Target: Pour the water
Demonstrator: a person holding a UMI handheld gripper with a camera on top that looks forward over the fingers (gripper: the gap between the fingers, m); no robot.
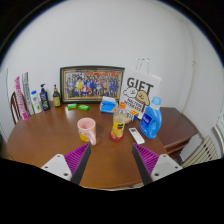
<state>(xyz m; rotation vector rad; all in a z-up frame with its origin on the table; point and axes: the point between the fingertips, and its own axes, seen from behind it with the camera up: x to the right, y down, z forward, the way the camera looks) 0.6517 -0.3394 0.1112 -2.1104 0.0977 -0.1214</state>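
I hold the hand-held gripper (112, 160) back over the near edge of the desk (50, 135), so both vessels stay in view ahead. The pink cup (87, 130) stands upright just left of the orange-capped bottle (120, 122), near enough for pouring. The fingers are spread wide with 1 clear gap between; they hold and touch nothing.

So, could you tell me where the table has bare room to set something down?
The widest bare stretch of table lies between the left finger, the pink cup and the bottles by the wall. The open fingers are empty. It is crowded around the orange bottle and blue jug.
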